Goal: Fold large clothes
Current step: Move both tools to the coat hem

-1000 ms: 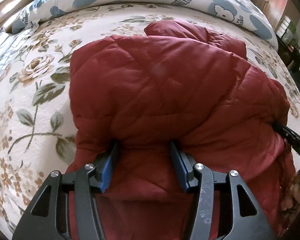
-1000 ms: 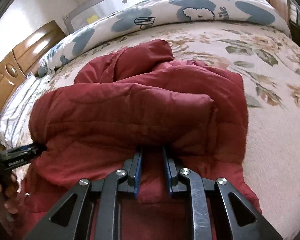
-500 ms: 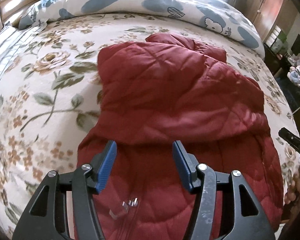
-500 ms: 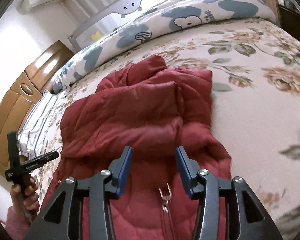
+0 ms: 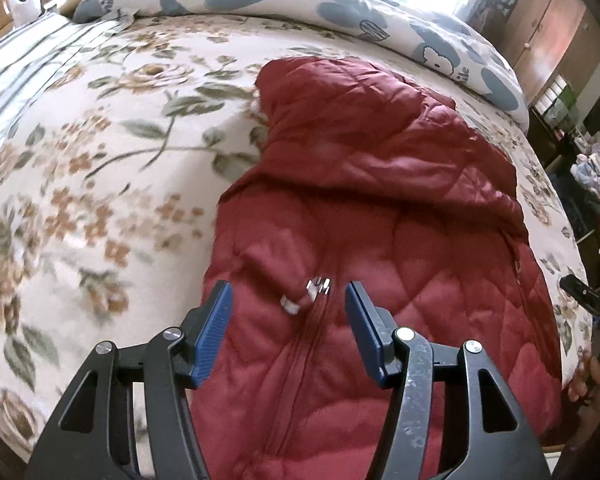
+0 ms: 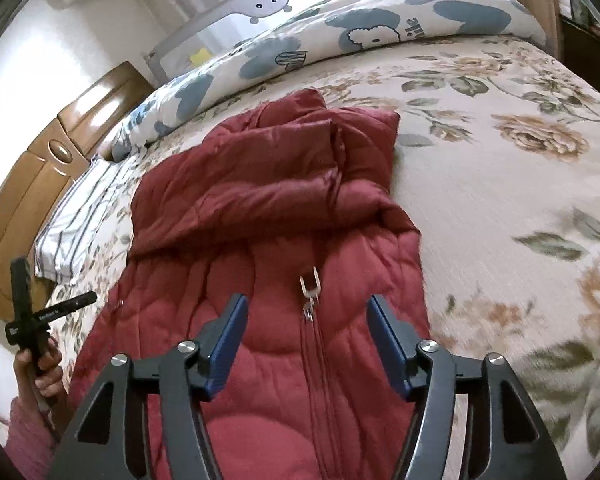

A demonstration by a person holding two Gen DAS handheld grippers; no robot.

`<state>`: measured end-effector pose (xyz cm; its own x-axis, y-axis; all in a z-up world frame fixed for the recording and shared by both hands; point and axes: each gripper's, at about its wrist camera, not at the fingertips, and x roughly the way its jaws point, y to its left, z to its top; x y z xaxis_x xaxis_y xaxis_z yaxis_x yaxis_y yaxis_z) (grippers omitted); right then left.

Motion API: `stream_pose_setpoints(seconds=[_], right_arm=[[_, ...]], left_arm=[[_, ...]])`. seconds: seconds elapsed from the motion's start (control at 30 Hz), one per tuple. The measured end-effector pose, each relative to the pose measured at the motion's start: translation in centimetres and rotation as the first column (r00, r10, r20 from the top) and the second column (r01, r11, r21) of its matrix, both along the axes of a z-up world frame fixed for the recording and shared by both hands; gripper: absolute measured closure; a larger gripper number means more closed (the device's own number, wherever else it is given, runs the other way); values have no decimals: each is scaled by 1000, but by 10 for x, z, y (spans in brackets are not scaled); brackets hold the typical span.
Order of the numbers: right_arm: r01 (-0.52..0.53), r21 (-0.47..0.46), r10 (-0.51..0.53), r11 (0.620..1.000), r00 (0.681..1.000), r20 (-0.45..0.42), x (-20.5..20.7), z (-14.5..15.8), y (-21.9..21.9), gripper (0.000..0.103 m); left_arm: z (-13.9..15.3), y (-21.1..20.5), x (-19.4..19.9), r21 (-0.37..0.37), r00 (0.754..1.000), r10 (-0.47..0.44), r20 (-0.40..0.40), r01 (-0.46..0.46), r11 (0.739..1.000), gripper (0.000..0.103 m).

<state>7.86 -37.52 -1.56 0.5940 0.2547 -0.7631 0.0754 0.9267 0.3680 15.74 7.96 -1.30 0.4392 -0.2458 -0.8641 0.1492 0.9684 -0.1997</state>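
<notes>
The near end of the red quilted jacket [image 5: 380, 208] is cut off by the lower edge of both wrist views, and part of it is covered by the black gripper frames. What lies under its folded upper part is hidden. The zipper pull [image 5: 306, 294] is blurred in the left wrist view, so its shape is not made out there. The floral bedspread [image 5: 112, 184] is smeared on the left of that view. Of the right hand [image 5: 588, 380], only the fingertips are seen at the right border. The small white lettering on the left gripper [image 6: 40, 316], seen in the right wrist view, is too small to be read. The clutter beside the wardrobe [image 5: 548, 28] is too small to be identified.
</notes>
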Motion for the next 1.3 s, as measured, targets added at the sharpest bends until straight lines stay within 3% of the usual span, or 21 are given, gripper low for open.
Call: stream_pose_setpoints(seconds=[0.13, 0.3, 0.7, 1.0, 1.3], right_arm=[[6, 15, -6, 1000, 1000, -16, -25, -1, -8, 35], [45, 19, -44, 999, 998, -41, -57, -3, -21, 33], [103, 71, -96, 992, 990, -105, -109, -21, -29, 30], [96, 133, -72, 986, 982, -174, -137, -41, -26, 30], [90, 180, -55, 979, 980, -190, -145, -48, -22, 30]], left_arm=[[-3, 15, -24, 17, 1000, -1, -7, 1, 1000, 45], [-5, 32, -50, 46, 1000, 13, -9, -13, 999, 36], [-22, 65, -83, 23, 996, 67, -61, -65, 998, 35], [-34, 73, -98, -28, 993, 33, -117, -37, 999, 35], [-38, 74, -106, -95, 989, 18, -150, -33, 995, 35]])
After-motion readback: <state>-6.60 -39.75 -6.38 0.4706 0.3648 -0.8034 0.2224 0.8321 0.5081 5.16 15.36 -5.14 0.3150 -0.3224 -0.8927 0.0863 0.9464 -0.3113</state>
